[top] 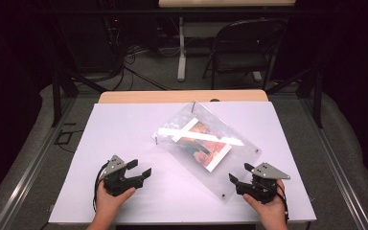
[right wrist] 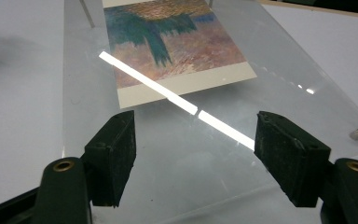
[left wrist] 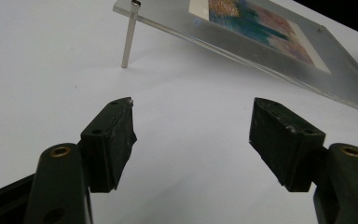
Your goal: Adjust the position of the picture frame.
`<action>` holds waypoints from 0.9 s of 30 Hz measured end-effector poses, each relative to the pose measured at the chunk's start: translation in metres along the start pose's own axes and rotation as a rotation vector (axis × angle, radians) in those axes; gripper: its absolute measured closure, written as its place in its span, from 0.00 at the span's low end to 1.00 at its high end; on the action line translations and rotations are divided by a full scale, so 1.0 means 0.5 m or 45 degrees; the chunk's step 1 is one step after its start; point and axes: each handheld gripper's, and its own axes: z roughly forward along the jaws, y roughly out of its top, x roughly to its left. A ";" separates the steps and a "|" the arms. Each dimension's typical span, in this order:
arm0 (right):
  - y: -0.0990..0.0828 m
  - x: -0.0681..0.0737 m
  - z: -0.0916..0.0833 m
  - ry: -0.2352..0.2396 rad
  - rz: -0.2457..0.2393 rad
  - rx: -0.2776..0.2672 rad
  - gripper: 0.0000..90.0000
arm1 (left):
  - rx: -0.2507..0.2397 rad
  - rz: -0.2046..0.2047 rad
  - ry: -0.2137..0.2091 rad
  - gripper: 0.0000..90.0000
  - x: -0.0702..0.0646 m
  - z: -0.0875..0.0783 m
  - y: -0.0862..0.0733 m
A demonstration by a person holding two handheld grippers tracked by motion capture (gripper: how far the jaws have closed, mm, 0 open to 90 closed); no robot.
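Beside the acrylic frame (top: 206, 148), both grippers — left gripper (top: 140, 168), right gripper (top: 240, 173) — gape empty.

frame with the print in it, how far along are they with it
Done: the print sits under the clear acrylic frame, which is propped on metal legs on the white table. In hand: nothing; the left gripper and right gripper are both open, beside the frame and off it. Left: any handling of the frame has not begun.
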 end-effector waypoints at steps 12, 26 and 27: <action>0.006 -0.005 0.006 -0.009 0.012 -0.012 0.34 | 0.010 0.018 -0.010 0.40 0.005 0.009 -0.001; 0.008 -0.006 -0.005 0.005 0.053 -0.028 0.39 | 0.053 0.082 0.053 0.48 0.038 0.096 0.055; 0.008 -0.006 -0.005 0.005 0.053 -0.028 0.39 | 0.066 0.098 0.062 0.48 0.040 0.104 0.059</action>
